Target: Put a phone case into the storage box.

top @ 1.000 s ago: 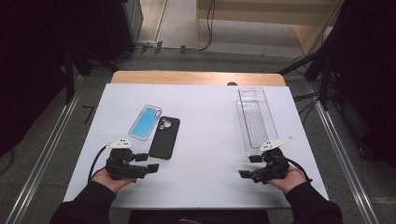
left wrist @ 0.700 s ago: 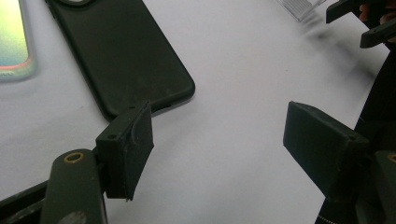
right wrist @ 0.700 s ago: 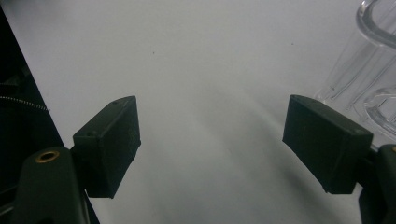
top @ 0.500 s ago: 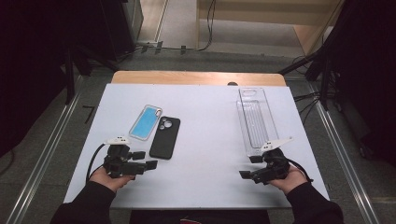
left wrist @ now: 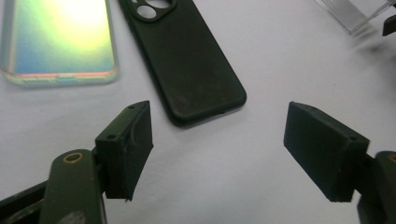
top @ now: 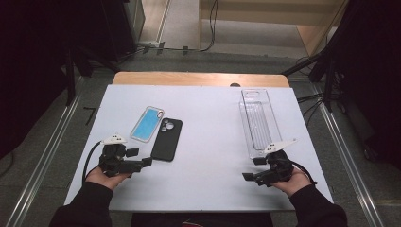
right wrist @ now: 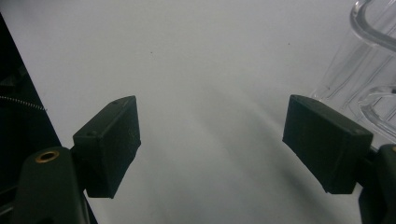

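While both grippers rest low at the near edge of the table [top: 208,99], neither holds anything. The left gripper [top: 140,157] has its jaws spread wide and lies just beside the near end of the black case [top: 167,139]; in the left gripper view that case [left wrist: 187,60] lies flat, back up, camera cut-outs at the far end, its near corner between the jaws but ahead of them. A blue-faced phone [top: 147,124] lies alongside the case, touching it or nearly so; in the left gripper view it [left wrist: 58,39] sits left of the case. The right gripper [top: 253,168], jaws likewise spread, rests just short of the clear tray [top: 259,124], whose rim [right wrist: 373,60] shows at the right of its own view.

Step in hand, as judged: the approach to the black case, no contact yet. The next move would call for advancing the left gripper until the case's long edges sit between the pads, then closing. Being thin and flat on the table, the case may need an edge tipped up first.
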Motion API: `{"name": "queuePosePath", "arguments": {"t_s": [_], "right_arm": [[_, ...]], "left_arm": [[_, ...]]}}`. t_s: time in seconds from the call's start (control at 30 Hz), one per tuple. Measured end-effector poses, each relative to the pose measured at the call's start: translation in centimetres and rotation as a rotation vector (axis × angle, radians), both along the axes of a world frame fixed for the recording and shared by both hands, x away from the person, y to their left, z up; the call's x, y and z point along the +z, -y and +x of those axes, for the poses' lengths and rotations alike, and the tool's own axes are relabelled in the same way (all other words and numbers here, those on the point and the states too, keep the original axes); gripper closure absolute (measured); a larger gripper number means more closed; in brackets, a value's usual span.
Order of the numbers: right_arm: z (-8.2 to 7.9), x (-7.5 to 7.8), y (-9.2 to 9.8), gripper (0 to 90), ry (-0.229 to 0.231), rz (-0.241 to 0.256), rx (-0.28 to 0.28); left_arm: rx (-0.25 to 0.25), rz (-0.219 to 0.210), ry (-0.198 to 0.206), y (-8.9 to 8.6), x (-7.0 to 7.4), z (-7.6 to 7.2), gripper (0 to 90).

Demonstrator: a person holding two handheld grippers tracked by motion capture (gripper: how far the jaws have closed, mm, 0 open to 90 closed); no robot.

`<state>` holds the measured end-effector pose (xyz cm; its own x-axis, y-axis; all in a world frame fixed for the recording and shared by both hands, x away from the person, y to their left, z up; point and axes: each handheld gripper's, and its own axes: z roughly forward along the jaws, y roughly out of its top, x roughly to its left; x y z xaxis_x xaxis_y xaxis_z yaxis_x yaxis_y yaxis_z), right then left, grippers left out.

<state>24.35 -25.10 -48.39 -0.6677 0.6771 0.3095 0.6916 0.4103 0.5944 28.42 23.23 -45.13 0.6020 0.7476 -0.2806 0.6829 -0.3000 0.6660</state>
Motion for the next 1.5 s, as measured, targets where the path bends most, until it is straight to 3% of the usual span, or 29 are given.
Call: {"name": "queuePosePath", "arguments": {"t_s": [0.33,0.4,0.47,0.57,0.67,0.9,1.03,1.5], "right_arm": [[0.0,0.2,0.0,17.3,0.019,0.003,-0.008],[0.0,0.1,0.0,17.3,0.015,0.002,-0.003],[0.0,0.1,0.0,17.3,0.014,0.004,-0.002],[0.0,0.2,0.0,17.3,0.012,0.007,-0.002],[0.0,0.2,-0.1,17.3,0.01,0.009,-0.003],[-0.1,0.2,0.0,17.3,0.014,0.009,0.002],[-0.1,0.2,0.0,17.3,0.013,0.011,0.0],[0.0,0.2,0.1,17.3,0.016,0.011,-0.002]], "left_arm": [[-0.014,0.007,0.045,0.3,0.4,1.4,20.8],[-0.018,0.011,0.045,0.5,0.4,1.8,14.1],[-0.011,0.004,0.051,0.6,0.5,2.1,14.1],[0.016,-0.024,0.065,0.5,1.0,2.8,0.0],[0.013,-0.053,0.049,0.2,1.6,3.6,0.0],[0.045,0.026,0.048,-0.1,2.2,5.6,0.0],[0.073,0.017,0.036,-0.4,2.0,6.6,0.0],[0.111,0.073,0.042,0.2,1.6,9.8,0.0]]}}
